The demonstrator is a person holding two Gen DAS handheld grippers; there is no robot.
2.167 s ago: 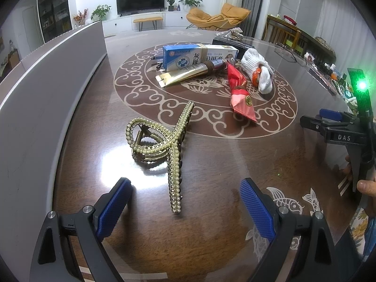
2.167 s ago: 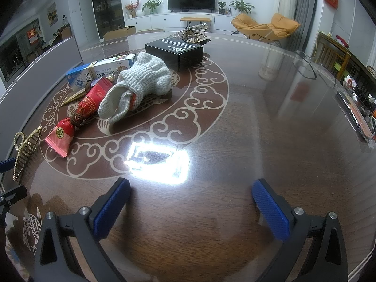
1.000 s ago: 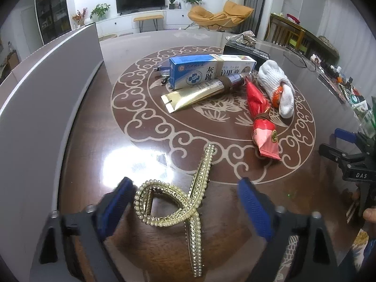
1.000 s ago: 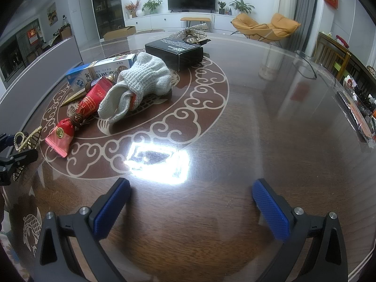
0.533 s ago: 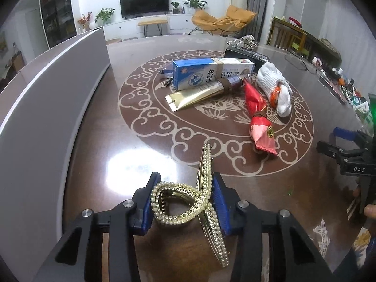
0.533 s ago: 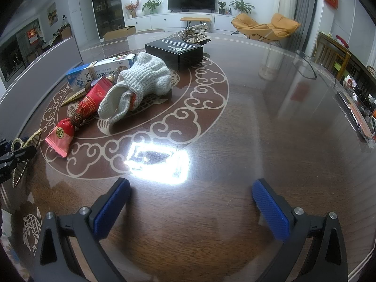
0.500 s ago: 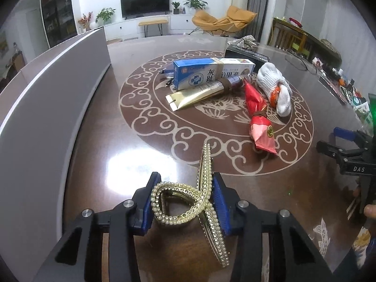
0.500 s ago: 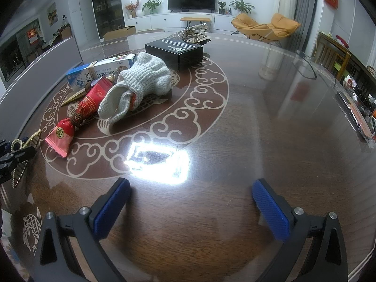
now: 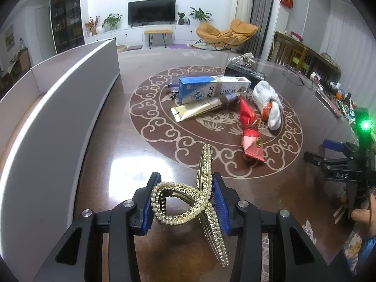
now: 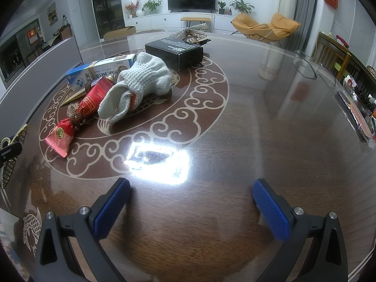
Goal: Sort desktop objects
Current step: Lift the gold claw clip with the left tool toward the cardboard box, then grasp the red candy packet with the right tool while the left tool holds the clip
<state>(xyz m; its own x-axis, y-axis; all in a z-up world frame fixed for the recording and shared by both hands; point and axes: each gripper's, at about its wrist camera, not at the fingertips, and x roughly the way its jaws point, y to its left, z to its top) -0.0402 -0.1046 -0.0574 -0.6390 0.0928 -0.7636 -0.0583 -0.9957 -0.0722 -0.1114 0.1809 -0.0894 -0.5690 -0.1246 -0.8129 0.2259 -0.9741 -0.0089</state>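
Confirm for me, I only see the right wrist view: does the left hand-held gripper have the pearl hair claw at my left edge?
Observer: Yes. The left hand-held gripper has both blue pads pressed on the pearl hair claw, at its looped end.
Operator: Which way does it point?
Observer: Its long beaded arm sticks out ahead, past the pads.
Operator: I only see the gold tube's tip.
Observer: The gold tube lies full length before the blue-and-white medicine box, brown cap toward the red packet.
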